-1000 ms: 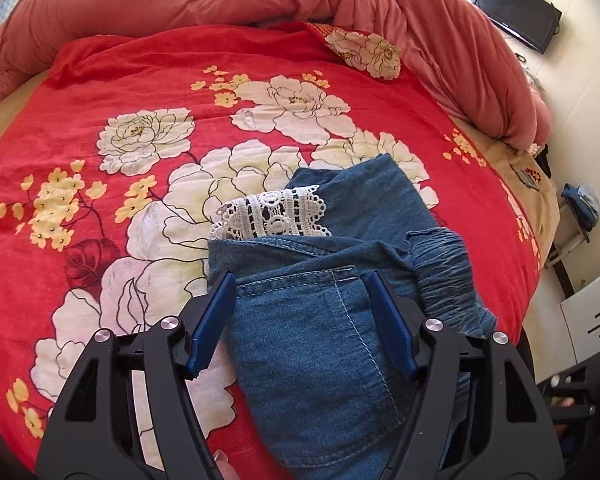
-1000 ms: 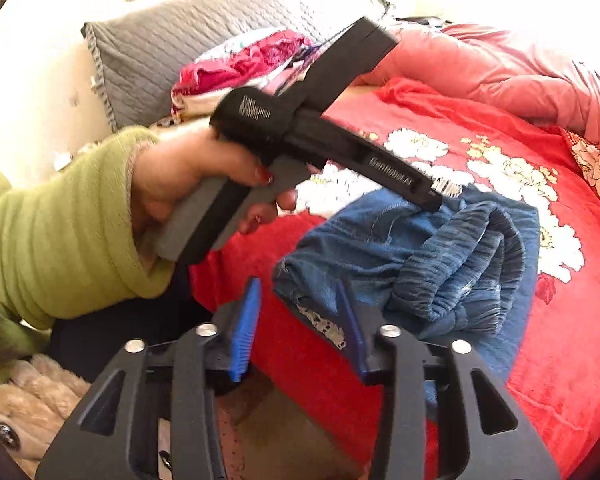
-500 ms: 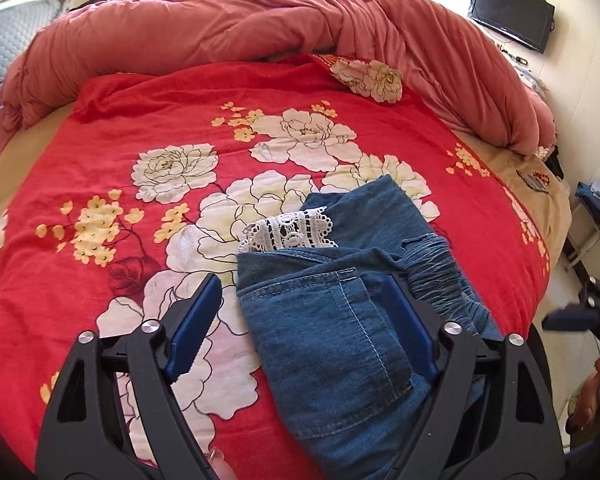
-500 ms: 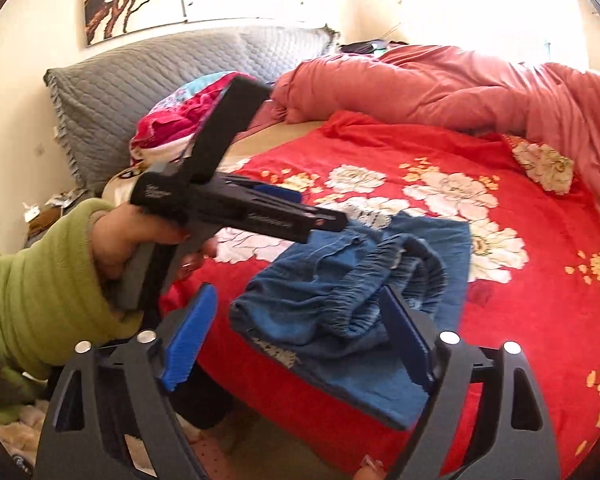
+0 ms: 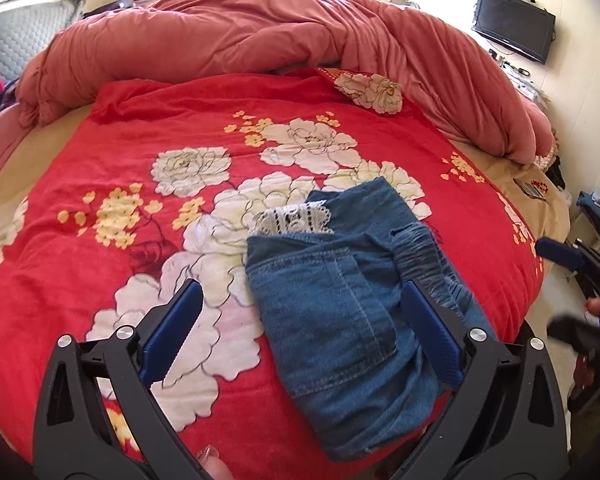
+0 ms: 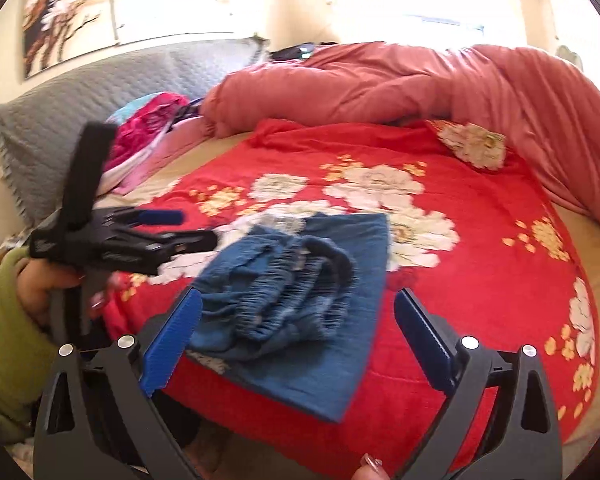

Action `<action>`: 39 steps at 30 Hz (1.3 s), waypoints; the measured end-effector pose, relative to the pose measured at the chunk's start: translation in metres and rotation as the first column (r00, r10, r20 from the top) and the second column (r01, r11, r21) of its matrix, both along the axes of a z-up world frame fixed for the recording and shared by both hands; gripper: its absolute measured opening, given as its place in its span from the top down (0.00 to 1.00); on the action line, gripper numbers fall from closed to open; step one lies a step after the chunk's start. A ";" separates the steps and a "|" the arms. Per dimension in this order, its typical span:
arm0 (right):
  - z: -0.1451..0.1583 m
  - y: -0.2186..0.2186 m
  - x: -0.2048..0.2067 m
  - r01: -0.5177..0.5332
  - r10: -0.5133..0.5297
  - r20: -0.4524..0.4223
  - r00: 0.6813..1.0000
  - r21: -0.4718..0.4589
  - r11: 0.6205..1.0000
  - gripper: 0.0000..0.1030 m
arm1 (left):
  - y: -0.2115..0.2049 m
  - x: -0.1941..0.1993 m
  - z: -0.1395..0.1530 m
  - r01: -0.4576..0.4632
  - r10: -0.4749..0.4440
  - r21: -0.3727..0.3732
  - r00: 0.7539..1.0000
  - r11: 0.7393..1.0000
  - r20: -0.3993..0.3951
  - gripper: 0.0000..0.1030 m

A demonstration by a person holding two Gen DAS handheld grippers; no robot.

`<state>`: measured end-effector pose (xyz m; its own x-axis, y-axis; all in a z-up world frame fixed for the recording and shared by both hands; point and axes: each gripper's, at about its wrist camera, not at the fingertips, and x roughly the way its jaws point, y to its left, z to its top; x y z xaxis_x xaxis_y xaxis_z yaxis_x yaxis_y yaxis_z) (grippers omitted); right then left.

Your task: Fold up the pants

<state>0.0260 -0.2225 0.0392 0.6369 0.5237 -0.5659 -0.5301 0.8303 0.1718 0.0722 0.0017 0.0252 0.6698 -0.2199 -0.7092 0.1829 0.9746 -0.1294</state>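
Note:
Blue denim pants (image 5: 348, 304) lie folded into a compact bundle on the red floral blanket (image 5: 172, 152), near the bed's near edge. White lace trim (image 5: 290, 218) pokes out at the far end of the bundle. My left gripper (image 5: 300, 332) is open and empty, held above the blanket, its right finger over the pants. In the right wrist view the pants (image 6: 300, 292) show their gathered waistband on top. My right gripper (image 6: 296, 340) is open and empty, just short of them. The left gripper (image 6: 120, 236) shows there too, held in a hand with a green sleeve.
A bunched salmon-pink duvet (image 5: 292, 36) runs along the far side of the bed. A grey quilted pillow (image 6: 60, 120) and pink clothes (image 6: 148, 136) lie at the head. A TV (image 5: 514, 42) hangs on the wall. The bed edge drops to the floor (image 5: 560, 292) at right.
Both grippers have opened wider and pulled back from the pants. The left gripper, earlier straddling the bundle, now sits higher and further off. The pants lie still.

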 end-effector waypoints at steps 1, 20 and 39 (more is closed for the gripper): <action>-0.001 -0.003 0.002 0.014 -0.014 -0.005 1.000 0.003 1.000 0.07 | 0.001 -0.002 -0.001 -0.007 0.007 0.004 1.000 1.000 0.000 0.09; -0.039 -0.029 0.042 0.213 -0.220 -0.130 0.967 -0.064 0.975 0.07 | 0.017 0.000 -0.033 -0.088 0.082 -0.049 0.990 0.995 -0.115 0.09; -0.085 0.000 0.092 0.064 -0.034 -0.335 0.941 0.078 0.995 0.23 | -0.011 0.019 -0.060 -0.017 -0.009 -0.133 0.981 0.991 -0.193 0.10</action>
<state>0.1179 -0.2222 -0.0455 0.4456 0.5527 -0.7042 -0.3893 0.8280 0.4036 0.0914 -0.0094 -0.0351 0.5241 -0.3187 -0.7898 0.1383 0.9469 -0.2903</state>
